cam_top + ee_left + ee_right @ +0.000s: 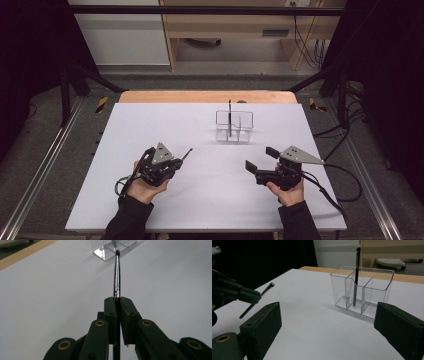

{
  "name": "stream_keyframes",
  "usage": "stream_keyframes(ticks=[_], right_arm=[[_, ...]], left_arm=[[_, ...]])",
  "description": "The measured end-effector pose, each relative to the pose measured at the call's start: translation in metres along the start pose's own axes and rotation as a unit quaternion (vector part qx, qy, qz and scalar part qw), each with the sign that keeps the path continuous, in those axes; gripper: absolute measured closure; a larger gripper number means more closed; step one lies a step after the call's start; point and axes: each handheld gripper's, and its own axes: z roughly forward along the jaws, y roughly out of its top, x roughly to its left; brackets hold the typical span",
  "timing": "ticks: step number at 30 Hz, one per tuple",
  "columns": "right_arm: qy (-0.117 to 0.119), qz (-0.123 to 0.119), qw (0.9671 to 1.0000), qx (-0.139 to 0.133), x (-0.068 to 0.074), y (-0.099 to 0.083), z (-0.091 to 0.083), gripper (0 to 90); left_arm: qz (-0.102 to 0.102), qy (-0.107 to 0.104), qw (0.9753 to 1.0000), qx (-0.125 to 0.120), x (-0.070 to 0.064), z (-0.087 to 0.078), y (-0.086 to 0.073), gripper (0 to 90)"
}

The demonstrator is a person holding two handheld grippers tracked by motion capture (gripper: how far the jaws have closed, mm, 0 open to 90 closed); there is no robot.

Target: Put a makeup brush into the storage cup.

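On the white table (200, 200), taking the clear organizer (234, 126) as the landmark, the left gripper (176, 162) sits to the left of it and nearer the person, held in the person's left hand (145, 187). Its jaws are closed on a thin black brush (187, 154), whose free end slants up and toward the organizer. In the left gripper view the brush (117, 275) runs straight out from between the pressed-together jaws, its pale tip lined up with the near corner of the organizer (107, 252) but well apart from it.

The organizer stands upright toward the far side of the table, divided into compartments. A second dark brush (230, 117) stands in it, leaning slightly, head up above the rim; in the right gripper view this brush (356, 277) rests in a middle compartment of the organizer (372, 287).

To the right of the organizer and nearer the person, the right gripper (261, 159) is held in the right hand (289, 192). Its jaws are spread wide with nothing between them, pointing leftward across the table.
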Motion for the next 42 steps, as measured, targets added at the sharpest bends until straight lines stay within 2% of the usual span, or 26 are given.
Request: stream_keyframes(ticks=[5,15,23,25,42], right_arm=[[0.007,0.003,1.0000,-0.002,0.002,0.001,0.002,8.5],[0.024,0.011,0.9997,0.002,0.004,0.004,0.009,9.1],[0.024,0.015,0.9996,-0.007,0.006,0.007,0.014,9.4],[0.022,0.013,0.9996,-0.011,0.009,0.011,0.016,9.2],[0.026,0.022,0.9994,-0.004,0.023,0.023,0.033,9.2]], left_arm=[[-0.008,0.001,0.9998,-0.020,-0.002,-0.002,0.002,83.3],[-0.007,0.010,0.9989,-0.044,-0.008,-0.006,0.006,83.3],[-0.012,0.011,0.9978,-0.064,-0.011,-0.006,0.014,83.3],[-0.021,0.007,0.9971,-0.073,-0.010,-0.006,0.017,83.3],[-0.041,0.000,0.9933,-0.108,-0.018,-0.003,0.023,83.3]])
